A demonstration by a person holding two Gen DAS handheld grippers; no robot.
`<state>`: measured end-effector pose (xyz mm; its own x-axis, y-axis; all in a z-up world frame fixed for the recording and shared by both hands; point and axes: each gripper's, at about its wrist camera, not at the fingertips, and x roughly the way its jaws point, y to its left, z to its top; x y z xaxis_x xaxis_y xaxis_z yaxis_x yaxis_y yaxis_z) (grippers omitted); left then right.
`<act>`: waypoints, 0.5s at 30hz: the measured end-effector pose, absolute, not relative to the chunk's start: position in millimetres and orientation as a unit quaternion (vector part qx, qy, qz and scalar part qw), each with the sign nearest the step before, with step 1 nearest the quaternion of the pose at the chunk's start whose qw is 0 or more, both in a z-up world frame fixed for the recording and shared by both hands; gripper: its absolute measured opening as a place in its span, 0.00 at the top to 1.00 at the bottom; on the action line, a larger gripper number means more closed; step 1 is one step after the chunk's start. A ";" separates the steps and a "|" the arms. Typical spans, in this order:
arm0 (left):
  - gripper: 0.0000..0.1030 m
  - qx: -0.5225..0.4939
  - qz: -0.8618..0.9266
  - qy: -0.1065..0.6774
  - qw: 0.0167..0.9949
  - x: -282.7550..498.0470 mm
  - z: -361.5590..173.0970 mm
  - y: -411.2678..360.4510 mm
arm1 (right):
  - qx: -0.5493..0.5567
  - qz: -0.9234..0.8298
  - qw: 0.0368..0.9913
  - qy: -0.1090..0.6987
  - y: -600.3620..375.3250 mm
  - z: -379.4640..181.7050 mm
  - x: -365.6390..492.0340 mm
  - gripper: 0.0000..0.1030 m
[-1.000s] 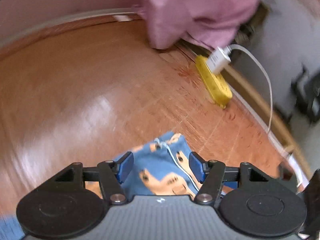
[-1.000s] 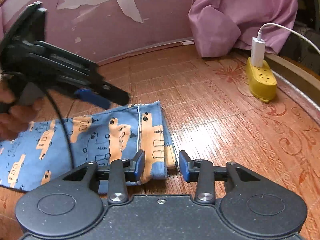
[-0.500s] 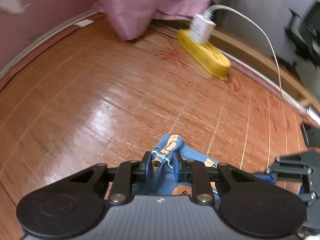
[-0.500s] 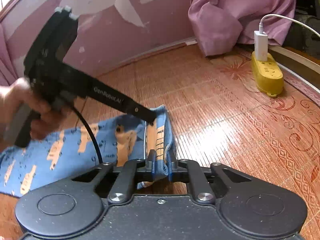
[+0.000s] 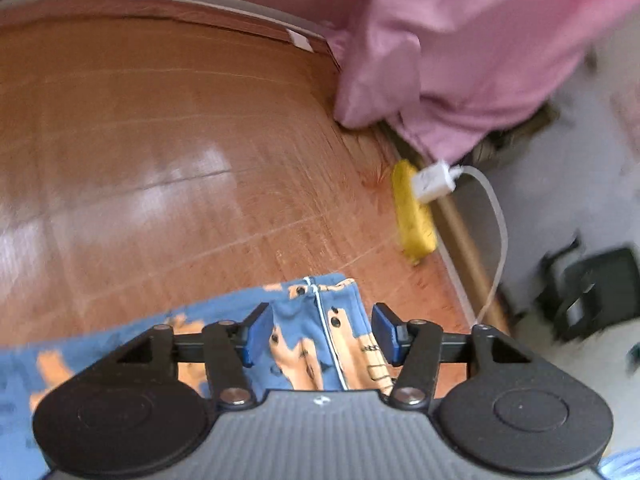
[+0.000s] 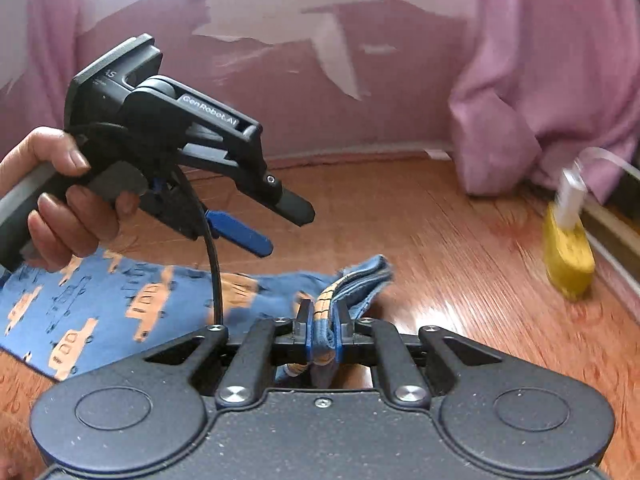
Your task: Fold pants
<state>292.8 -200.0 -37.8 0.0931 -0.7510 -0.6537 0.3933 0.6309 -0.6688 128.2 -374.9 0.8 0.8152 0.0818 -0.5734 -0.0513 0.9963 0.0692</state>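
the left gripper (image 6: pixel 280 220), held by a hand (image 6: pixel 60 196) at the left of the right wrist view, hangs tilted down above the pants (image 6: pixel 100 300), its jaws apart with nothing between them. the right gripper (image 6: pixel 322 334), at lower centre of that view, is clamped on a bunched edge of the pants. the pants lie spread toward the lower left on the floor (image 5: pixel 160 140), which is bare across the upper left of the left wrist view. a power strip (image 5: pixel 412 216) and cloth (image 5: pixel 460 60) sit by the right edge.
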 end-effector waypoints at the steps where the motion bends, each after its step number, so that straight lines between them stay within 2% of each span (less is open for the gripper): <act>1: 0.38 -0.179 -0.397 0.543 0.718 291.4 -38.5 -188.7 | 0.010 0.044 0.953 0.299 -365.4 4.2 128.9 0.90; 10: 0.30 -0.307 -0.416 0.527 0.674 269.0 -68.8 -83.9 | -0.156 0.145 0.938 0.273 -258.0 24.8 122.8 0.90; 15: 0.28 -0.353 -0.399 0.523 0.665 259.4 -96.3 -40.0 | -0.185 0.188 0.917 0.298 -215.1 8.0 117.4 0.90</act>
